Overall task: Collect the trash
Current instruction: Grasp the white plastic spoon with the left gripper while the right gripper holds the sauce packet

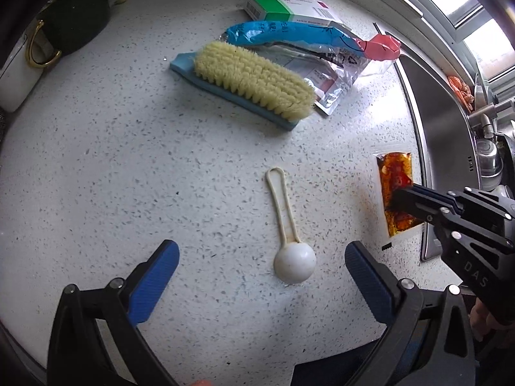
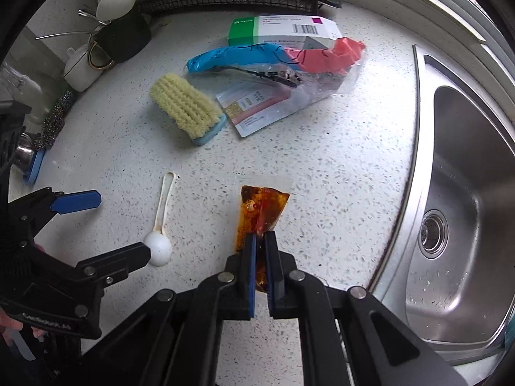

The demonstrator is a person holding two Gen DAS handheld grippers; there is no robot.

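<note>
While the steel sink [image 2: 457, 212] is sitting at the counter's right, the right gripper [image 2: 261, 244] is clamping its nearly closed fingers on the red sauce packet [image 2: 262, 207] near the sink rim. The left gripper [image 1: 261, 259] is hovering wide open, holding nothing, straddling the white scoop [image 1: 293, 262].

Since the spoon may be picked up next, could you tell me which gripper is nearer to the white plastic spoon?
Left. The left gripper is open with the white spoon lying between its fingers; the right gripper is off to the spoon's right, shut on the sauce packet.
</note>
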